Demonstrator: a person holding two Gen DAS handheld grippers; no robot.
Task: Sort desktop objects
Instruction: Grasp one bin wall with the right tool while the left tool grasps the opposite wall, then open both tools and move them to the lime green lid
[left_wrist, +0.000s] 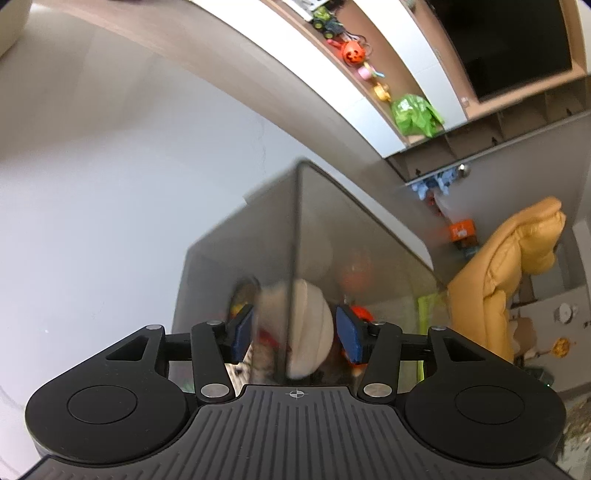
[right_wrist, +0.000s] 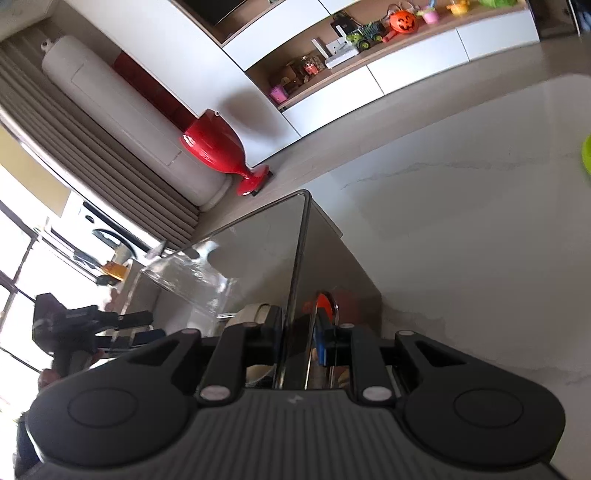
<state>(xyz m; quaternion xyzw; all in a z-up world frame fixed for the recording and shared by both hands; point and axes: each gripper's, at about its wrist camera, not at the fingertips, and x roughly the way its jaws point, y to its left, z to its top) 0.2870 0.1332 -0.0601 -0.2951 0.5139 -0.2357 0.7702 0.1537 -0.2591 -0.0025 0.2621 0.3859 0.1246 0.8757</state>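
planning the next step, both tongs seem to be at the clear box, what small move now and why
Probably lift both together, slowly and level. The right tongs look pinched on a wall edge of the clear plastic storage box, while the left tongs straddle another edge with blue pads apart, so closing them first seems wise.

Box wall (left_wrist: 295, 258) stands between left gripper's jaws.

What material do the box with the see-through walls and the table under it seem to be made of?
The box looks like clear, glossy plastic or acrylic: objects show through and its walls reflect light. The table looks like polished white marble or an imitation, with faint grey veins.
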